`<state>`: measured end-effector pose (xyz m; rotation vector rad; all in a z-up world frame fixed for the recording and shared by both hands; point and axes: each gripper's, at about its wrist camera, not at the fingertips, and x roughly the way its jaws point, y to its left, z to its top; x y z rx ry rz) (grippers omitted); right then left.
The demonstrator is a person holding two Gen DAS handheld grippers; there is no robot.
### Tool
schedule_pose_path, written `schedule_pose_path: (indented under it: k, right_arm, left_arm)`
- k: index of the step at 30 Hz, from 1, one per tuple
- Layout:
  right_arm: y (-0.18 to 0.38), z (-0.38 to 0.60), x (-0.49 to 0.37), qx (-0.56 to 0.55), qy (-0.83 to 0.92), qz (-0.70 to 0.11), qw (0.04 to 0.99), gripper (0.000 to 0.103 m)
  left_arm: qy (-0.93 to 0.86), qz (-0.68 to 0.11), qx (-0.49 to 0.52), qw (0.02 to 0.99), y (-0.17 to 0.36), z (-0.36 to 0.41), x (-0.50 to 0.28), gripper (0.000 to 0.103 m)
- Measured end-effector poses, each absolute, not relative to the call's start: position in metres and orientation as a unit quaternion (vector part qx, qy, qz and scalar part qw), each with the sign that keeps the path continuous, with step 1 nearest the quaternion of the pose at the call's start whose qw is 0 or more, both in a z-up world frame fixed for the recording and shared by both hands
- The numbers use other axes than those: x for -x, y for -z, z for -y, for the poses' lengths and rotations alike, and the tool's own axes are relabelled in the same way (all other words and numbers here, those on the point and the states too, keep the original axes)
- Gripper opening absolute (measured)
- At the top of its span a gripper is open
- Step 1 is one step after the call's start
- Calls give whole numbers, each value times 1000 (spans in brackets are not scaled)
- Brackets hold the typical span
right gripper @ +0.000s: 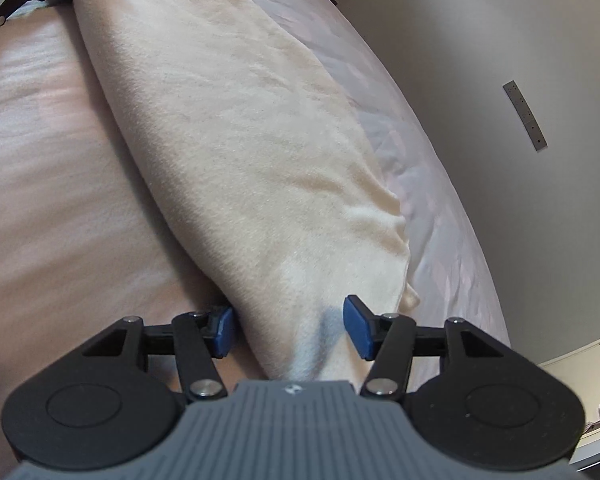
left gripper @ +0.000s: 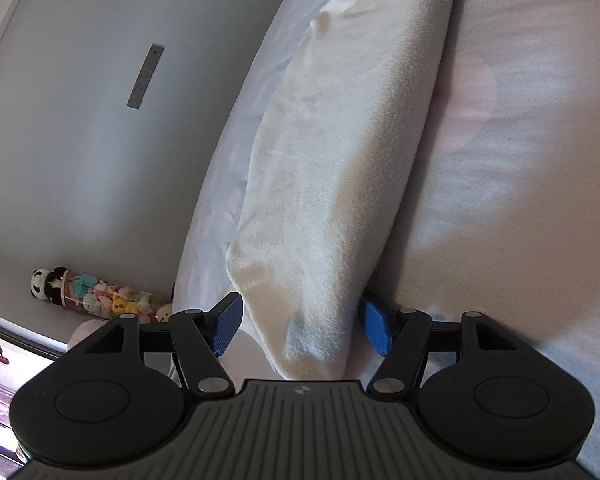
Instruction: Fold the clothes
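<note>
The left gripper (left gripper: 300, 322) has its blue jaws spread wide. One end of the long cream fuzzy folded cloth (left gripper: 340, 160) lies between them. The left blue pad does not touch the cloth. The right pad is just beside it, and I cannot tell if they touch.

The right gripper (right gripper: 290, 330) has its blue jaws spread too. The other end of the same cloth (right gripper: 240, 140) lies between them. The pads sit right next to the cloth and do not squeeze it.

The cloth lies stretched out in a long roll on the pale pink bed sheet (left gripper: 520, 140), close to the edge of the bed. In the right wrist view, the left gripper shows at the far end of the cloth.

Past the bed is a plain grey wall (left gripper: 80, 120) with a small grey strip (left gripper: 146, 77) on it. A row of little soft toys (left gripper: 100, 292) sits low by the wall.
</note>
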<state>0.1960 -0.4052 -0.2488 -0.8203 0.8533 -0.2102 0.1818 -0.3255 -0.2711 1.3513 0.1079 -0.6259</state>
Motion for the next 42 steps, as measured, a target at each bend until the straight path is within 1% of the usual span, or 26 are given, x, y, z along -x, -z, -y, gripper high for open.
schedule_pose_path:
  k: [2, 3, 4, 5, 6, 7, 9, 10, 14, 17, 22, 29, 33, 36, 42]
  right_arm:
    - [252, 404, -202, 404, 102, -394, 819, 57]
    - [254, 402, -204, 414, 101, -391, 816, 53]
    - [256, 400, -205, 421, 97, -391, 813, 42]
    - [258, 397, -205, 427, 93, -392, 810, 35]
    - [258, 397, -206, 425, 94, -390, 812, 29]
    - [258, 396, -206, 422, 96, -388, 814, 25]
    - [252, 401, -207, 393, 106, -387, 827, 21]
    - [248, 402, -207, 383, 110, -387, 832, 20]
    - [234, 401, -211, 369, 110, -396, 834, 18]
    - [220, 399, -208, 350, 108, -398, 841, 17]
    - [203, 392, -190, 351, 82, -407, 839, 17]
    - [175, 360, -129, 322, 39, -431, 842, 17]
    - [167, 335, -88, 307, 14, -448, 840, 17]
    - [160, 316, -60, 275, 1, -462, 843, 17]
    - [172, 290, -26, 265, -25, -490, 830, 17]
  left_arm:
    - [281, -42, -616, 735, 273, 329, -187, 58]
    - [286, -43, -614, 734, 273, 331, -189, 54]
    - [291, -46, -612, 734, 272, 332, -191, 44]
    - [303, -58, -605, 734, 270, 332, -193, 39]
    - [313, -70, -597, 735, 268, 333, -196, 28]
    - [323, -87, -582, 741, 264, 332, -199, 22]
    - [333, -109, -562, 749, 256, 332, -203, 17]
    - [338, -117, -556, 750, 253, 332, -205, 12]
    - [357, -144, -539, 749, 236, 328, -212, 8]
    - [360, -146, -537, 749, 223, 322, -209, 7]
    - [369, -154, -541, 740, 207, 308, -196, 7]
    - [384, -176, -548, 722, 187, 267, -146, 6]
    - [390, -206, -557, 703, 181, 244, -117, 6]
    - [393, -225, -561, 693, 178, 224, -93, 6]
    - [401, -249, -574, 669, 183, 203, -66, 6]
